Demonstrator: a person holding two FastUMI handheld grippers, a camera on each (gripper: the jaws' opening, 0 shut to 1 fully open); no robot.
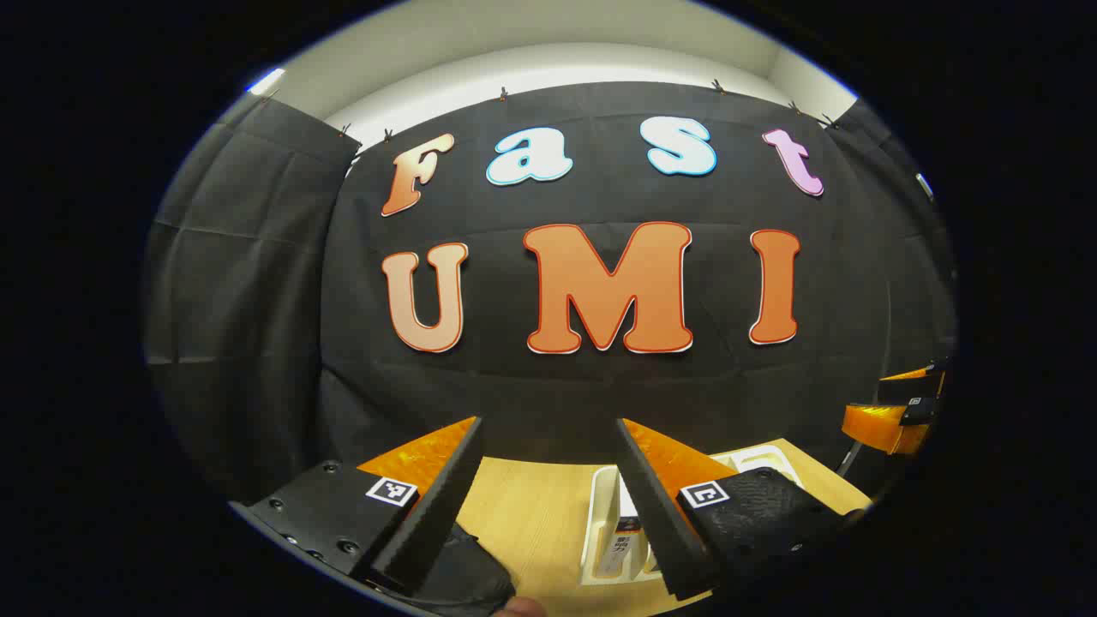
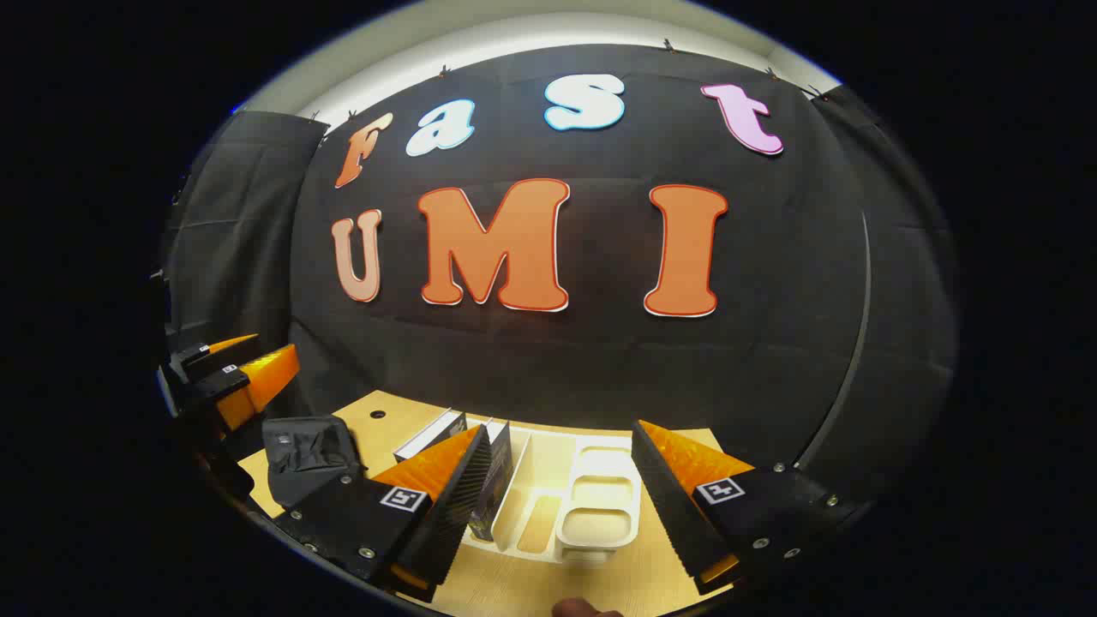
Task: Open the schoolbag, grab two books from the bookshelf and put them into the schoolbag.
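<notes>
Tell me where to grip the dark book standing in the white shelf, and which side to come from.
Grip the dark book by its top edge, coming down from above. It stands upright in the left slot of the white shelf, with other books close on its left and the slot wall on its right, so only the top looks free. The right gripper, open, seems nearest.

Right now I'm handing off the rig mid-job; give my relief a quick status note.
Left gripper: open, holding nothing, above the table.
Right gripper: open, holding nothing, facing the white bookshelf.
Schoolbag: black, on the table left of the shelf; whether it is open, I cannot tell.
Books: upright in the shelf's left end.
Done: no book taken.
Left: open the bag if shut, move two books in.
</notes>
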